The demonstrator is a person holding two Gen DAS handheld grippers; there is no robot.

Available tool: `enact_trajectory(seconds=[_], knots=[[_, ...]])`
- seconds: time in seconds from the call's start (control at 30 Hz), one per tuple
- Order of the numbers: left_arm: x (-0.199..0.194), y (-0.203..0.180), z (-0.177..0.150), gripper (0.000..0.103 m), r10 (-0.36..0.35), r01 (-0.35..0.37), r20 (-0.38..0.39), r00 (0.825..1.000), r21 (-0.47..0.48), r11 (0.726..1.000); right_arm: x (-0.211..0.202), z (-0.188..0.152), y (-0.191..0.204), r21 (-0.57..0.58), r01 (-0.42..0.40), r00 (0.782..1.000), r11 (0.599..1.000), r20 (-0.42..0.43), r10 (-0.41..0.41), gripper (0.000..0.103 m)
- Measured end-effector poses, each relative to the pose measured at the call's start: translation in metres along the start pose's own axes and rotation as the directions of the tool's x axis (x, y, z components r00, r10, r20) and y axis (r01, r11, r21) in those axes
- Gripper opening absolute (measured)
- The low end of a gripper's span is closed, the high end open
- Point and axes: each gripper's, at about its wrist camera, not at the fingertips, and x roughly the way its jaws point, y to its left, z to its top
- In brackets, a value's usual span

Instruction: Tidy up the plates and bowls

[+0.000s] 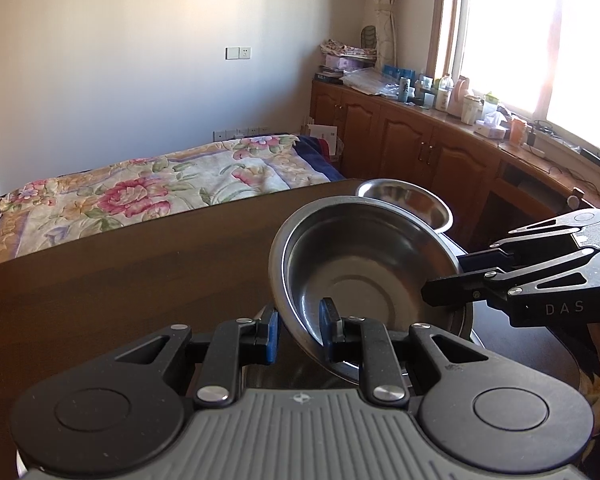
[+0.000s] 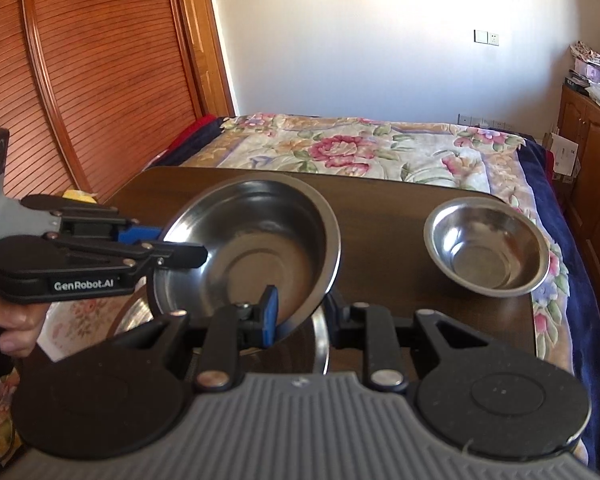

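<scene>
A large steel bowl (image 1: 360,264) (image 2: 256,244) hangs tilted over the dark wooden table (image 1: 140,280) (image 2: 380,204), gripped on two sides of its rim. My left gripper (image 1: 299,320) (image 2: 180,246) is shut on the near rim in the left wrist view. My right gripper (image 2: 300,308) (image 1: 446,276) is shut on the opposite rim. Under the held bowl the edge of another steel dish (image 2: 320,344) shows, mostly hidden. A smaller steel bowl (image 1: 408,200) (image 2: 486,248) stands on the table at its far right corner.
A bed with a floral cover (image 1: 160,184) (image 2: 360,148) lies just beyond the table. Wooden cabinets (image 1: 420,140) with bottles and clutter run under the window on the right. A slatted wooden door (image 2: 80,80) stands to the left. A person's hand (image 2: 16,320) holds the left gripper.
</scene>
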Motion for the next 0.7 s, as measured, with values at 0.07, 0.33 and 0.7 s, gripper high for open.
enact_trajectory(seconds=[0.07,0.33,0.7], knots=[[-0.002,-0.001,-0.005,0.022,-0.001,0.001,-0.002,1.000,0.002,1.000,-0.002,-0.003,0.001,-0.002,-0.005,1.000,1.000,-0.002,0.005,0.027],[-0.008,-0.002,-0.016,0.023,-0.006,0.006,-0.009,1.000,-0.004,1.000,-0.003,-0.018,0.007,0.001,-0.027,0.999,1.000,-0.016,0.027,0.027],[-0.010,-0.006,-0.038,0.023,0.014,-0.013,-0.026,1.000,0.024,1.000,-0.007,-0.031,0.018,-0.024,-0.050,0.998,0.998,-0.025,0.049,0.027]])
